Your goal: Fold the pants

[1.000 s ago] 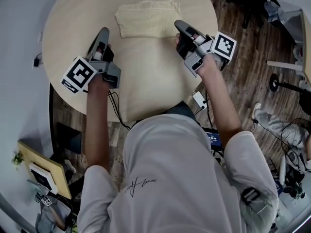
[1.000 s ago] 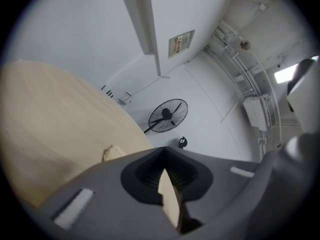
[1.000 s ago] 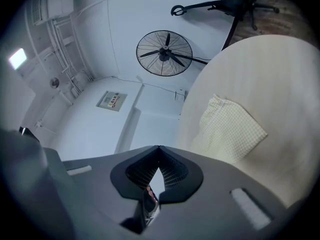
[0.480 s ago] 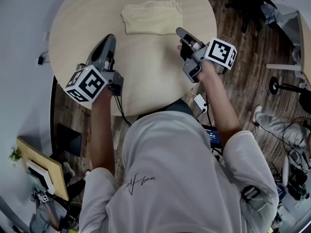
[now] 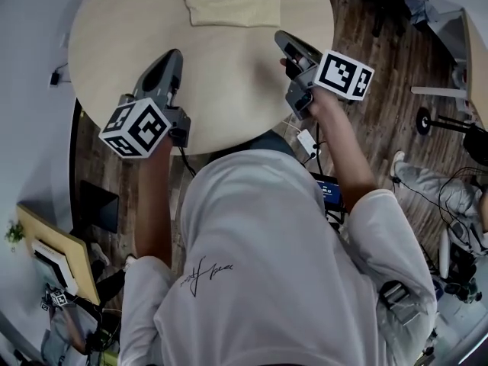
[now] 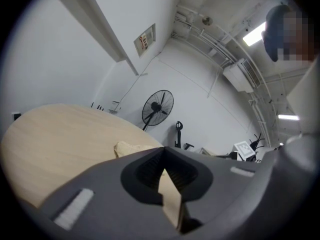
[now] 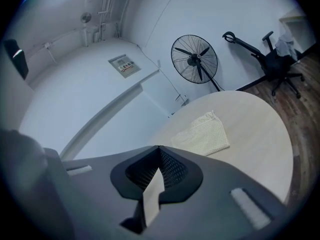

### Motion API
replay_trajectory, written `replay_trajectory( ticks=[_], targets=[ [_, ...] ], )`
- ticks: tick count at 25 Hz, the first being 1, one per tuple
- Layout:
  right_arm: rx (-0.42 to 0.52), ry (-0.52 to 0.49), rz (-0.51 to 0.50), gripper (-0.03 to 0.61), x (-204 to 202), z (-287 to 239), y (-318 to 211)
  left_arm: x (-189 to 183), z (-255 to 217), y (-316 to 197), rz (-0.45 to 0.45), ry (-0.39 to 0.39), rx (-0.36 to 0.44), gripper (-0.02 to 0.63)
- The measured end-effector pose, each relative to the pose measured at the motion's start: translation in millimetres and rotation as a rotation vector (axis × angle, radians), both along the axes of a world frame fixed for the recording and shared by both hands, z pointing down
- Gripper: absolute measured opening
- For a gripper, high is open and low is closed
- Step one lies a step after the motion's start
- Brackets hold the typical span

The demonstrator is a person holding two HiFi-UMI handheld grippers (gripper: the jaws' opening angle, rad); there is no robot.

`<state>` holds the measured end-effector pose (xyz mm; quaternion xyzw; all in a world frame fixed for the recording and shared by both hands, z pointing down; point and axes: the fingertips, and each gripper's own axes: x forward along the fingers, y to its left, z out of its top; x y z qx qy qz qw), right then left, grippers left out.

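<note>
Round pale wood table (image 5: 229, 90); a person in a white shirt (image 5: 267, 265) stands at its near edge with 1 gripper in each hand.

The pants (image 5: 232, 2) are already folded into a small cream rectangle. They lie flat at the table's far edge, a bit right of the table's middle, and nothing touches them.

The left gripper (image 5: 174, 54) is held over the table's near-left part, off the top, pointing toward the far edge. Its marker cube (image 5: 136, 126) hangs out past the table's near-left rim. In the left gripper view its 2 jaws are clenched, tips meeting, with nothing gripped; only bare table top shows through the slot behind the tips. The folded cloth peeks just over the jaw body there, at the table's far side.

The right gripper (image 5: 279, 35) is over the table's right part, close to the right rim. Its cube (image 5: 345, 73) sits beyond that rim, over the dark plank floor (image 5: 381, 90). Its jaws are closed tight and empty too.

Both grippers are well apart from the pants; the right one is the nearer of the 2.

Beyond the table's far side there is 1 standing fan (image 7: 194, 59) against a white wall (image 7: 240, 14). A black office chair (image 7: 270, 59) stands off the table's far-right side.
</note>
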<state>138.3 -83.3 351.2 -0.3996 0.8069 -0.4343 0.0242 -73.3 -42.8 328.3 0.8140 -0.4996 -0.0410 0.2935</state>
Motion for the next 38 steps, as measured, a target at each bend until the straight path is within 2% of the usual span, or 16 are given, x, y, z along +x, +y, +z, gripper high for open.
replay_trajectory(
  ticks=[5,13,22,26,29,38],
  targets=[
    [0.071,0.107,-0.024,-0.002,-7.9,-3.0,32.0,-3.6,6.4,31.0,-0.015,-0.029,0.006,0.055],
    [0.181,0.244,-0.054,-0.002,-10.4,-19.4,72.0,-5.7,-5.9,70.8,-0.106,-0.043,0.044,0.055],
    [0.347,0.382,-0.102,-0.002,-30.0,-48.3,115.7,-17.8,-8.2,113.0,-0.156,-0.135,0.049,0.055],
    [0.406,0.417,-0.087,0.0,-33.0,-57.3,131.2,-20.4,-14.2,128.7,-0.169,-0.187,0.066,0.055],
    [0.417,0.428,-0.081,-0.002,-34.1,-59.6,143.4,-22.4,-14.0,137.7,-0.178,-0.224,0.062,0.044],
    [0.429,0.435,-0.088,-0.002,-26.9,-64.1,159.4,-21.7,-35.5,142.3,-0.202,-0.206,0.121,0.044]
  ],
)
